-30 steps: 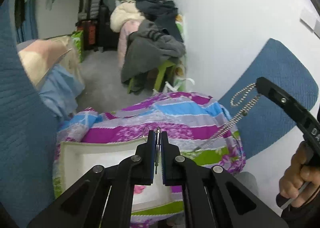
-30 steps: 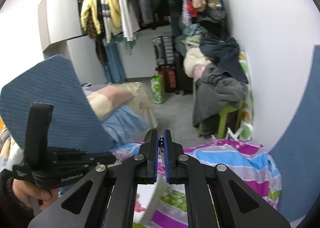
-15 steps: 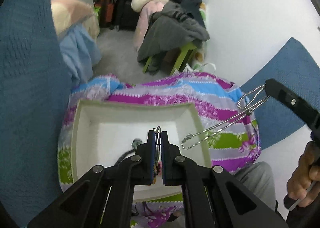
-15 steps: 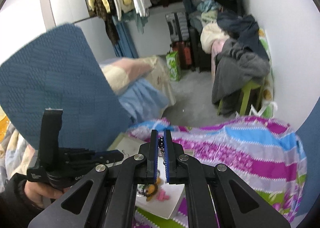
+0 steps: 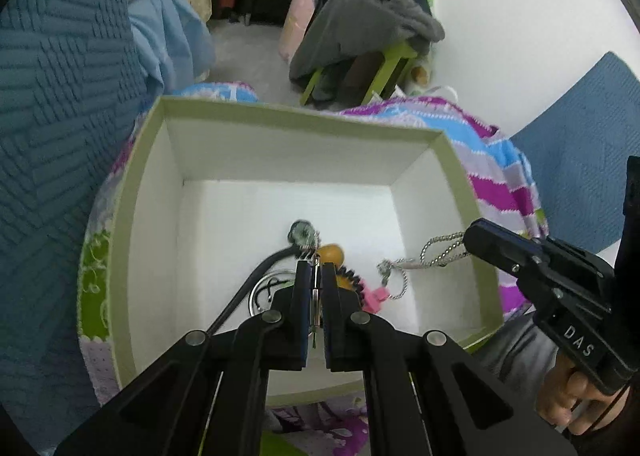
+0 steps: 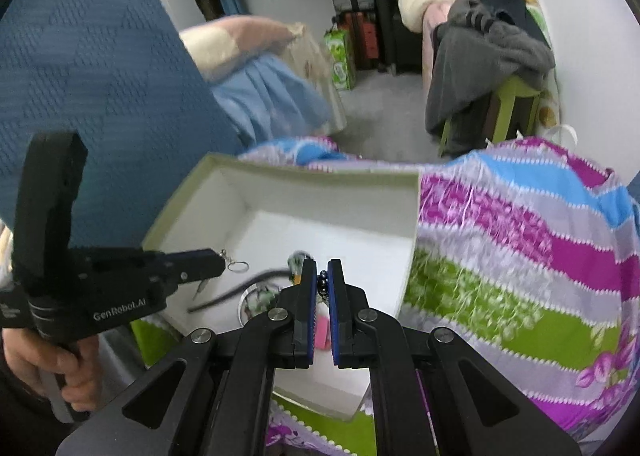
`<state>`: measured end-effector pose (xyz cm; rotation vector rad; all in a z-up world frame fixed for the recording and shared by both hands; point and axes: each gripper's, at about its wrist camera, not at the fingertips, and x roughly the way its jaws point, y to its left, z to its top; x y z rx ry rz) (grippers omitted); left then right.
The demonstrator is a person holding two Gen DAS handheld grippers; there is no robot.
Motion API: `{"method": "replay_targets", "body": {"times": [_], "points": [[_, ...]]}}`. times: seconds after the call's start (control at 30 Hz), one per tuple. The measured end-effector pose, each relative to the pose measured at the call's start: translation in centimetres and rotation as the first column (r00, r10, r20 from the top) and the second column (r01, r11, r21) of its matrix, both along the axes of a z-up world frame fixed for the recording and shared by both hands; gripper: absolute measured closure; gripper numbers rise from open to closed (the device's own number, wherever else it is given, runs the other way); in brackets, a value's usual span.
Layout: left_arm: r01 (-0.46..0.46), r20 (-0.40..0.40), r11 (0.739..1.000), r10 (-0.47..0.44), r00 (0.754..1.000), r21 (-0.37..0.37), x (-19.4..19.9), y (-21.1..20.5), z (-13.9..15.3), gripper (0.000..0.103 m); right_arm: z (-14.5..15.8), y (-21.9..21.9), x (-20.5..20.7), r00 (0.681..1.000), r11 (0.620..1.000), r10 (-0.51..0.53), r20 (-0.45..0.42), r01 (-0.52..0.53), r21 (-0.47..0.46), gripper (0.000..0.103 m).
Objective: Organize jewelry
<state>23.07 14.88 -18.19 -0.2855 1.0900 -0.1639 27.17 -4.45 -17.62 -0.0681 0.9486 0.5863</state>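
Note:
An open white box with a pale green rim (image 5: 456, 160) (image 6: 320, 172) sits on a striped cloth. Inside lie a dark cord, an orange bead (image 5: 331, 254), a pink piece (image 5: 376, 298) and a ring. My left gripper (image 5: 316, 272) is shut on a small metal ring with a pin (image 6: 236, 266), held over the box. My right gripper (image 6: 322, 280) is shut on a silver chain (image 5: 432, 254); the chain hangs into the box at its right side.
The striped purple, blue and green cloth (image 6: 520, 248) covers the surface under the box. Blue quilted cushions (image 5: 52, 96) stand on both sides. A green stool piled with grey clothes (image 5: 360, 32) and suitcases stand on the floor beyond.
Both grippers have come down and tilted toward the box, which now fills the view. The chain's free end has dropped from above the cloth into the box.

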Motion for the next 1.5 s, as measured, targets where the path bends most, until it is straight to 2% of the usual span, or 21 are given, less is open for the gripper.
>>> {"method": "replay_targets", "body": {"times": [0.1, 0.17, 0.2, 0.23, 0.27, 0.33, 0.4, 0.47, 0.6, 0.77, 0.83, 0.9, 1.0, 1.07, 1.23, 1.5], "points": [[-0.003, 0.003, 1.0, 0.003, 1.0, 0.005, -0.1, -0.3, -0.4, 0.098, -0.7, -0.1, 0.0, 1.0, 1.0, -0.004, -0.02, 0.004, -0.015, 0.099], [0.001, 0.005, 1.0, -0.002, 1.0, 0.022, -0.1, -0.6, -0.1, 0.098, -0.6, -0.4, 0.3, 0.999, 1.0, -0.011, -0.031, 0.011, -0.006, 0.092], [0.001, 0.005, 1.0, -0.002, 1.0, 0.028, -0.1, -0.6, 0.2, 0.098, -0.4, -0.5, 0.3, 0.999, 1.0, -0.016, -0.034, 0.016, 0.002, 0.08], [-0.001, 0.002, 0.999, 0.001, 1.0, 0.032, 0.0, -0.7, 0.4, 0.097, -0.1, -0.7, 0.5, 0.999, 1.0, -0.021, -0.031, 0.021, 0.011, 0.071], [-0.008, 0.002, 0.999, 0.008, 1.0, 0.033, -0.1, -0.7, 0.8, 0.097, 0.6, -1.0, 0.5, 1.0, 0.999, -0.023, -0.021, 0.024, 0.022, 0.069], [-0.017, 0.008, 0.999, 0.017, 1.0, 0.027, -0.3, -0.7, 1.8, 0.089, 1.8, -1.2, 0.5, 1.0, 0.999, -0.026, 0.0, 0.026, 0.034, 0.063], [-0.037, 0.028, 0.998, 0.036, 0.999, 0.041, -0.7, -0.5, 3.2, 0.06, 3.3, -1.5, 0.5, 0.999, 0.999, -0.031, 0.033, 0.03, 0.043, 0.059], [-0.056, 0.082, 0.997, 0.052, 0.995, 0.048, -1.5, -0.2, 5.2, 0.045, 5.0, -1.9, 0.4, 0.996, 0.998, -0.041, 0.076, 0.037, 0.048, 0.051], [-0.079, 0.179, 0.994, 0.065, 0.982, 0.073, -3.2, 0.0, 10.1, 0.037, 9.4, -2.8, -0.3, 0.982, 0.996, -0.061, 0.176, 0.05, 0.071, 0.031], [-0.112, 0.285, 0.989, 0.081, 0.955, 0.094, -5.7, -0.1, 16.0, 0.027, 14.5, -4.1, -2.4, 0.955, 0.992, -0.08, 0.285, 0.05, 0.113, 0.024], [-0.128, 0.333, 0.986, 0.086, 0.939, 0.105, -6.9, -0.4, 18.4, 0.022, 16.4, -4.6, -3.4, 0.943, 0.989, -0.096, 0.318, 0.053, 0.141, 0.013], [-0.129, 0.372, 0.985, 0.077, 0.925, 0.116, -8.1, -0.9, 20.6, 0.02, 17.7, -5.1, -4.2, 0.933, 0.985, -0.11, 0.343, 0.055, 0.166, 0.006], [-0.136, 0.402, 0.982, 0.073, 0.913, 0.131, -9.3, -1.8, 22.5, 0.02, 19.3, -5.8, -5.7, 0.925, 0.978, -0.116, 0.361, 0.043, 0.207, 0.004], [-0.12, 0.411, 0.983, 0.053, 0.91, 0.138, -10.1, -2.7, 23.2, 0.02, 19.8, -6.2, -6.4, 0.921, 0.977, -0.128, 0.368, 0.052, 0.208, 0.001], [-0.137, 0.435, 0.98, 0.062, 0.898, 0.142, -12.6, -4.0, 24.5, 0.02, 20.4, -6.9, -8.1, 0.913, 0.977, -0.137, 0.385, 0.06, 0.207, 0.001], [-0.18, 0.458, 0.967, 0.081, 0.886, 0.178, -15.4, -5.1, 25.0, 0.02, 20.5, -7.8, -12.0, 0.883, 0.981, -0.148, 0.446, 0.074, 0.18, 0.0]]}}
